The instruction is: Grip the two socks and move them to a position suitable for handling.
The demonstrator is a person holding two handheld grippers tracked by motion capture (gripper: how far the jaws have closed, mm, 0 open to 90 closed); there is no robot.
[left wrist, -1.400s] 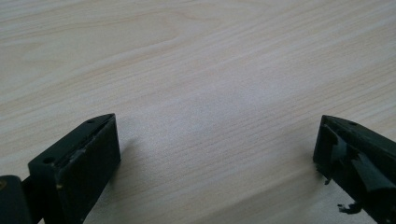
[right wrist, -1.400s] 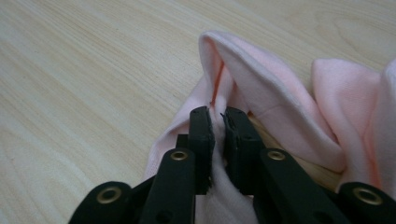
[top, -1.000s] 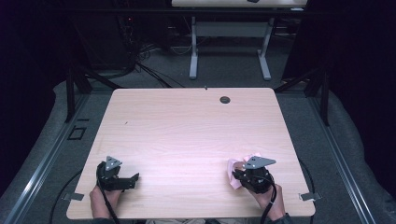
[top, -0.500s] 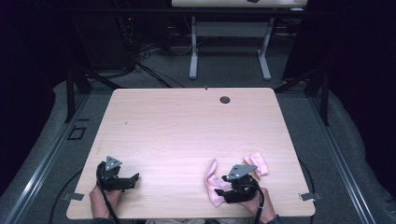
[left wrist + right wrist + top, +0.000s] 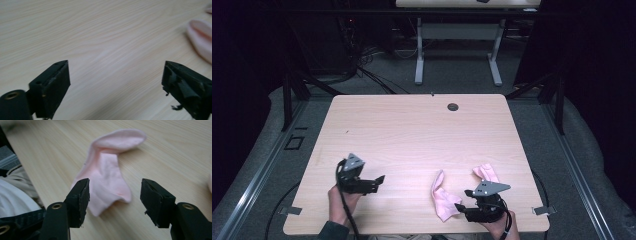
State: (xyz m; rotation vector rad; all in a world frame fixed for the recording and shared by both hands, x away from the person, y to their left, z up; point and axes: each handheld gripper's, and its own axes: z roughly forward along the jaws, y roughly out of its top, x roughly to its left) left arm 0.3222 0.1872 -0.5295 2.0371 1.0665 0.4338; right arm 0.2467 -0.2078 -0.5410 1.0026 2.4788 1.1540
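Now the right gripper (image 5: 113, 195) has its jaws spread wide, and the pink sock (image 5: 108, 177) lies flat on the table (image 5: 175, 152) just ahead of them, its near end between the tips. Over at the left gripper (image 5: 116, 82), the jaws also gape wide over bare wood, the sock off beyond the right-hand jaw.

A light wood-grain tabletop (image 5: 412, 135) with rounded corners stands on grey carpet (image 5: 452, 75). A small round dark cable hole (image 5: 453, 106) sits near its far edge. Beyond it, a second desk (image 5: 462, 4) stands on pale metal legs (image 5: 418, 55), with dark cables (image 5: 362, 70) trailing over the floor to its left. Black curtains (image 5: 592, 75) close the room on both sides, leaving the edges dim. Metal rails (image 5: 577, 165) run along the floor beside the table.
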